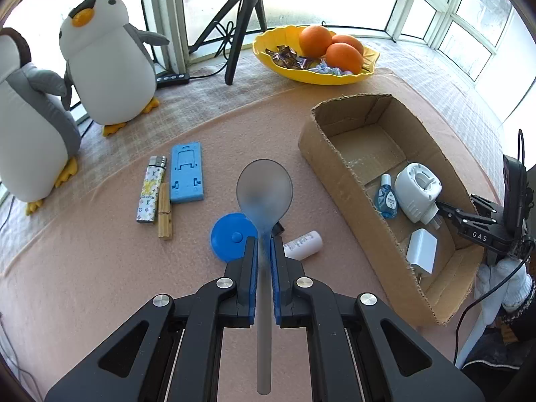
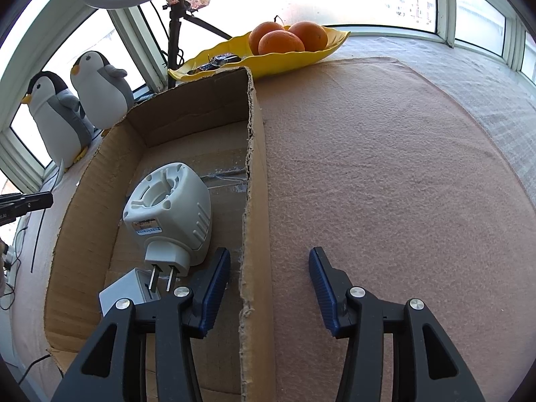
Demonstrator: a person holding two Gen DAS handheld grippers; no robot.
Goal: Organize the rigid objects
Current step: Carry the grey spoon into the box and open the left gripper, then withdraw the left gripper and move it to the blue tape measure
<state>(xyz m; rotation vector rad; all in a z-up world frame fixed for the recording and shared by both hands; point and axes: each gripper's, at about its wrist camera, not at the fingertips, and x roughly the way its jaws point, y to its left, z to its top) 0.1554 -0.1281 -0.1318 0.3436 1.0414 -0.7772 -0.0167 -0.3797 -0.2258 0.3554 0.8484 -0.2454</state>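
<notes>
Grey spoon (image 1: 264,187) clamped in left gripper (image 1: 264,251), long axis forward; cardboard box (image 1: 335,167) rightward. Right gripper (image 2: 269,268) wide open, empty, straddling box wall.

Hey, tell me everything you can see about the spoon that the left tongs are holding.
The spoon is translucent grey, seemingly plastic, with a round bowl and a long straight handle. The left tongs are shut on its handle near the neck, blue pads pressing either side. The bowl points forward, away from the camera, and the handle end runs back between the tong arms. It looks blurred, held up above the pink cloth, in front of a blue round lid and a small white bottle.
</notes>
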